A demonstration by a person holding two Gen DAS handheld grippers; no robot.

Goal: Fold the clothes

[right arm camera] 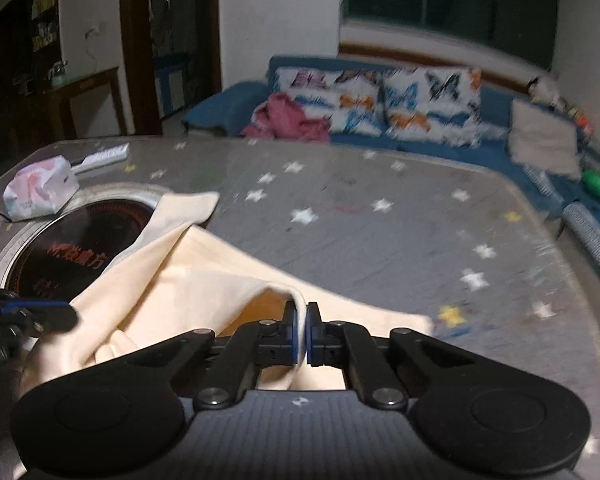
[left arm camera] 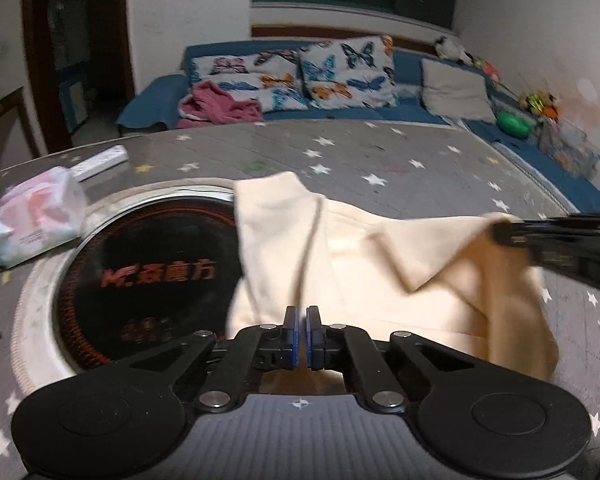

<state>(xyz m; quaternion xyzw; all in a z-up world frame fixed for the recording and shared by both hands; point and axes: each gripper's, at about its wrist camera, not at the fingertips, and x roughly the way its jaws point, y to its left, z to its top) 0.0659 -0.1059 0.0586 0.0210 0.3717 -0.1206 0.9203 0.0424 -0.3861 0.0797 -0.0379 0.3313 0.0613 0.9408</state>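
A cream garment [left arm camera: 380,280] lies crumpled on the grey star-print table [left arm camera: 340,160], partly over a round black cooktop [left arm camera: 148,272]. My left gripper [left arm camera: 303,312] is shut at the garment's near edge; whether cloth is pinched there is hidden. My right gripper [right arm camera: 302,312] is shut on a raised fold of the garment [right arm camera: 180,280]. The right gripper also shows in the left wrist view [left arm camera: 496,232], holding the cloth up at the right. The left gripper shows in the right wrist view [right arm camera: 72,314] at the left edge, against the cloth.
A tissue pack [left arm camera: 36,216] and a white remote [left arm camera: 100,162] lie at the table's far left. Behind the table stands a blue sofa [left arm camera: 380,114] with butterfly cushions [left arm camera: 348,72], a pink garment [left arm camera: 216,104] and toys at the right.
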